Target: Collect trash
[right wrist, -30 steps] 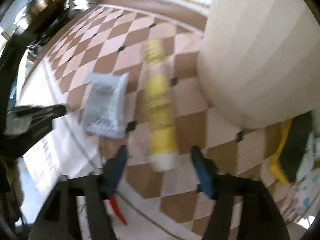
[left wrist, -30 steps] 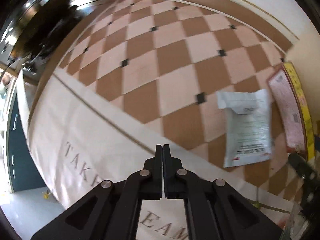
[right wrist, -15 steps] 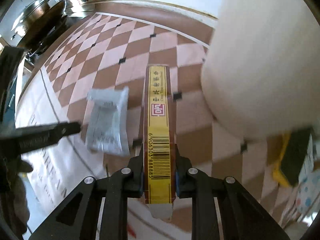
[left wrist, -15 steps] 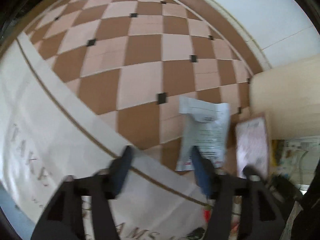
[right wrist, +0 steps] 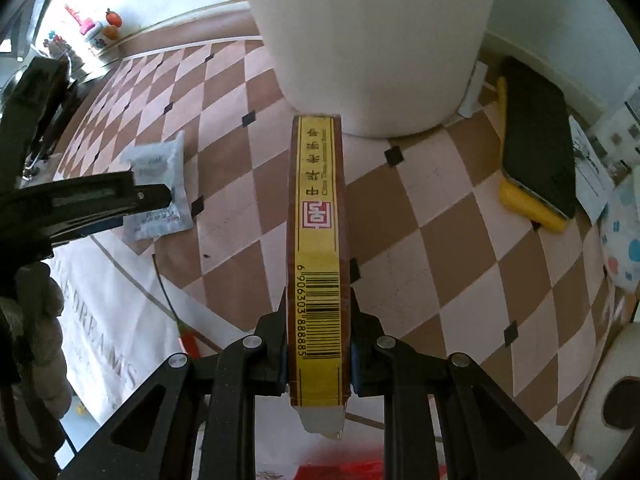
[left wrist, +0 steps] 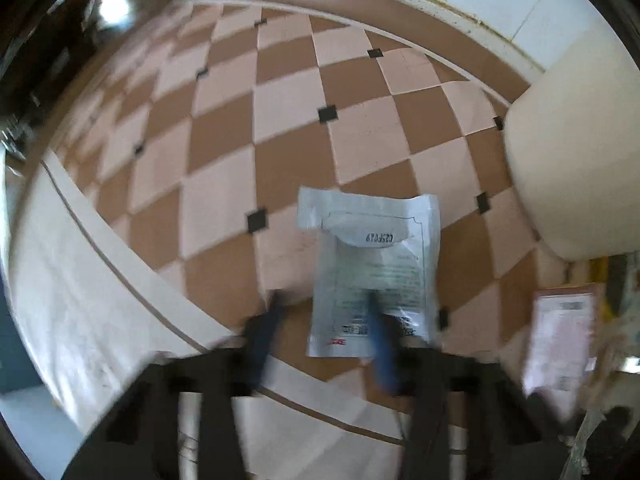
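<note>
Changed since a second ago: the right gripper [right wrist: 318,344], then gaping around a blurred yellow carton, is now clamping that yellow carton [right wrist: 319,240] between its pads and holding it edge-up off the floor; the left gripper [left wrist: 322,334], then fully shut over the cloth, has crossed to the white sachet [left wrist: 370,276]. Its jaws have just been closing from a wider gape, with the sachet's lower edge lying under and between them. Judged: one piece of trash is secured, the second is being taken.

Item 1, nearest: yellow carton, barcode toward the camera, pinched at its lower end by the right gripper.

Item 2: left gripper, blurred in its own view; its fingers [left wrist: 262,334] are showing a gap there, with one tip over the sachet's bottom print and the other over bare tile. Whether the pads are pressing the sachet cannot be told.

Item 3: white sachet, lying flat on the checked floor [left wrist: 224,128], just beyond the lettered cream cloth [left wrist: 80,304].

Item 4, farther: cream bin [right wrist: 372,40], standing on the floor behind the carton, well right of the sachet.

Item 5: yellow-backed dark pad [right wrist: 536,152], lying right of the bin.
</note>
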`<action>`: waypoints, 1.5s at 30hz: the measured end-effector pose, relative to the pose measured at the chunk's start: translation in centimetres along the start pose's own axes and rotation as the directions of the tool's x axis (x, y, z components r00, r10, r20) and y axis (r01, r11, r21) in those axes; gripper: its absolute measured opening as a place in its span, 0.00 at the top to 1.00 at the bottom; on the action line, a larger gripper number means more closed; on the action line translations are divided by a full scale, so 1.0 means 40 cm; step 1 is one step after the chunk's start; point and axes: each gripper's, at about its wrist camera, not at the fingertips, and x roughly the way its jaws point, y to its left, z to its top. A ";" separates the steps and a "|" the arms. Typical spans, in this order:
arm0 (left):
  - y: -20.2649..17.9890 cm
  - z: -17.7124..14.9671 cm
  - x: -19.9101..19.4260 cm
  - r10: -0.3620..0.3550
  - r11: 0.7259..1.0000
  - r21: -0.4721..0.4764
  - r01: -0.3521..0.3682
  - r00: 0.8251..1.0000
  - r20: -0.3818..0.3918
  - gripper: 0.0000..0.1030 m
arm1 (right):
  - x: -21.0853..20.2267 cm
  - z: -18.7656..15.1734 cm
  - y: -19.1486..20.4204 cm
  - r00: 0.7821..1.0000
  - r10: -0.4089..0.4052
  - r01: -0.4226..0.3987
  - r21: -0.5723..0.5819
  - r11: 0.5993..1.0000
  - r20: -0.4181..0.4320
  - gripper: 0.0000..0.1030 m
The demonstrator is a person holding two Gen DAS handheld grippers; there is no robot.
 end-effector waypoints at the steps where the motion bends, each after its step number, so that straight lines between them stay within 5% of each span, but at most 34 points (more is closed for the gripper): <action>1: -0.004 0.002 0.000 0.014 1.000 0.012 -0.014 1.000 -0.005 0.99 | -0.001 -0.002 -0.003 1.000 -0.003 0.003 0.002 1.000 0.002 0.78; 7: 0.012 -0.018 -0.048 0.059 0.997 0.044 -0.061 0.997 0.051 1.00 | -0.015 -0.005 -0.010 1.000 -0.003 0.003 0.021 1.000 0.022 0.78; 17: 0.131 -0.092 -0.272 -0.013 1.000 0.000 0.014 0.978 0.207 1.00 | -0.110 -0.012 0.024 0.996 0.027 -0.030 0.031 0.999 0.088 0.78; 25: 0.360 -0.179 -0.360 -0.038 0.993 -0.101 0.064 0.970 0.241 1.00 | -0.205 -0.036 0.184 0.989 0.087 -0.083 -0.034 0.996 0.122 0.78; 30: 0.419 -0.179 -0.319 -0.224 0.959 -0.135 0.250 0.958 0.178 0.97 | -0.225 -0.069 0.251 0.988 0.094 -0.094 -0.006 0.996 0.123 0.78; 35: 0.327 -0.114 -0.120 -0.431 0.892 -0.150 0.426 0.903 0.001 0.74 | -0.199 -0.081 0.185 0.991 0.051 -0.062 0.087 0.994 0.120 0.78; 40: 0.205 -0.091 0.000 -0.438 0.895 -0.130 0.426 0.895 -0.086 0.72 | -0.181 -0.069 0.084 0.991 -0.014 -0.004 0.134 0.991 0.132 0.78; 43: 0.168 -0.067 -0.010 -0.448 0.888 -0.133 0.441 0.894 -0.023 0.47 | -0.176 -0.069 0.009 0.988 -0.055 0.029 0.184 0.982 0.142 0.78; 45: 0.147 -0.052 -0.002 -0.440 0.890 -0.144 0.433 0.898 -0.015 0.43 | -0.164 -0.074 -0.044 0.988 -0.072 0.039 0.230 0.972 0.134 0.78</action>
